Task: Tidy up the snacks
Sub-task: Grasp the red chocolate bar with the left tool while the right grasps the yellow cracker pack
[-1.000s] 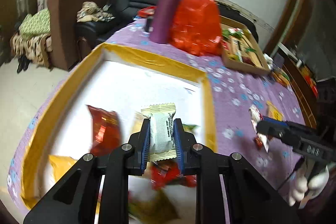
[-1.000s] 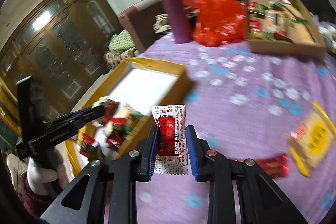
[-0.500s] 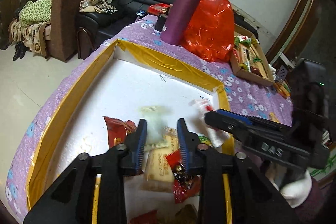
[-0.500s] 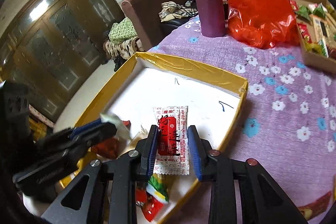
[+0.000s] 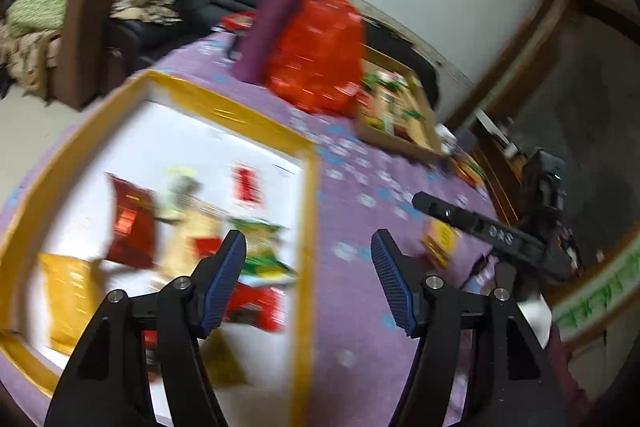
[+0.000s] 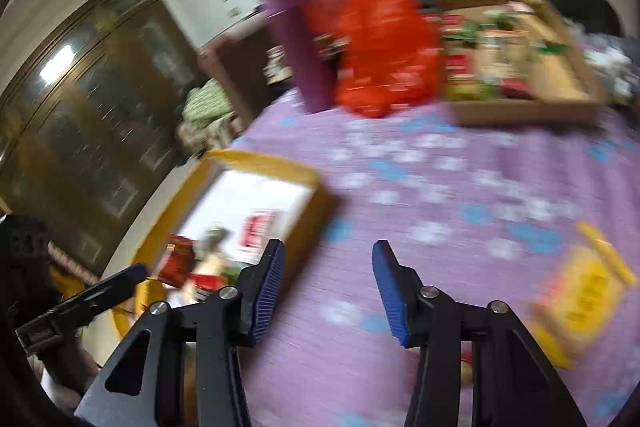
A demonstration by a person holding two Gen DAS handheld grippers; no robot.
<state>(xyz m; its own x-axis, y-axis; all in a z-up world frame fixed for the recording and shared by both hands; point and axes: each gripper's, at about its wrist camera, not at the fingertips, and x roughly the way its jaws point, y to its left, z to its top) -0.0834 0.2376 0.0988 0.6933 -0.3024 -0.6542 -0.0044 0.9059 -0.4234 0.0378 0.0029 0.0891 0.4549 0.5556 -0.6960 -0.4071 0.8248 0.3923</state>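
Note:
A yellow-rimmed white box (image 5: 308, 211) holds several snack packets, among them a red-and-white packet (image 5: 245, 185) and a pale cracker packet (image 5: 182, 195). The box (image 6: 316, 203) also shows in the right wrist view, with the red-and-white packet (image 6: 256, 233) inside. My left gripper (image 5: 308, 267) is open and empty over the box's right rim. My right gripper (image 6: 328, 287) is open and empty over the purple cloth, right of the box. A yellow snack packet (image 6: 584, 295) lies on the cloth at the right; it also shows in the left wrist view (image 5: 438, 239).
A purple bottle (image 5: 276, 27) and a red plastic bag (image 5: 320, 55) stand behind the box. A cardboard tray of snacks (image 5: 400, 115) sits at the back right. The flowered purple tablecloth (image 6: 440, 187) covers the table. Sofas stand beyond the table.
Both grippers have opened and let go of their packets, which now lie in the box. Both have swung right, away from the box's middle.

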